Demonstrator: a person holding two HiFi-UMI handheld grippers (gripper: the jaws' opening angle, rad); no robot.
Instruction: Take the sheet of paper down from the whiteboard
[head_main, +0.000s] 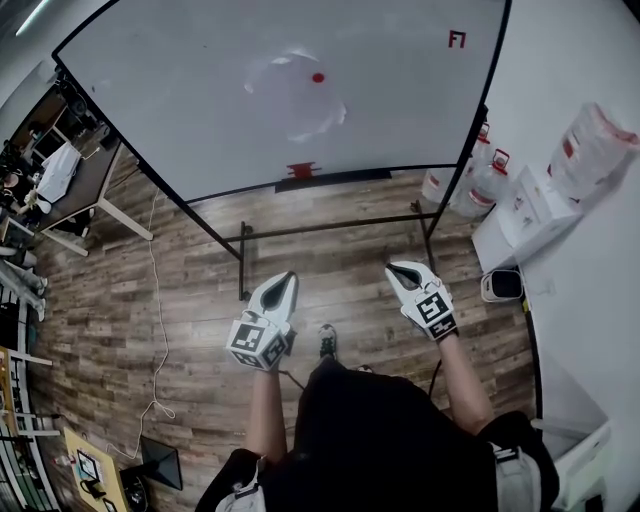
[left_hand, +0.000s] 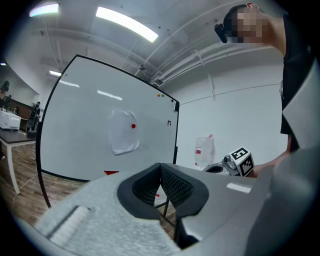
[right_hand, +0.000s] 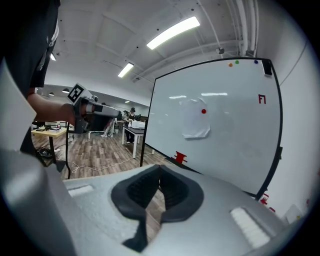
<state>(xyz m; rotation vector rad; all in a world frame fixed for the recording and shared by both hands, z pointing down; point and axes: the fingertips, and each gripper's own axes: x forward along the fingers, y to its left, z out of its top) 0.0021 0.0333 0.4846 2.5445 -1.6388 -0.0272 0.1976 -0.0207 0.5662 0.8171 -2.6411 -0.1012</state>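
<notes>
Left claw (head_main: 284, 283) and right claw (head_main: 402, 272), both closed and empty, hang well short of the whiteboard (head_main: 180, 100). It looks like the approach step; next, one must open at the paper (head_main: 295, 100).

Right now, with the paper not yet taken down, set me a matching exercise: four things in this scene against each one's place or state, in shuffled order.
Things:
1. sheet of paper
2. red magnet
3. white cable
4. right gripper

Places or states:
A. lies on the wooden floor
B. shut, nothing between the jaws
C. hangs on the whiteboard
D. sits on the sheet, near its upper right

Pairs: 1-C; 2-D; 3-A; 4-B
</notes>
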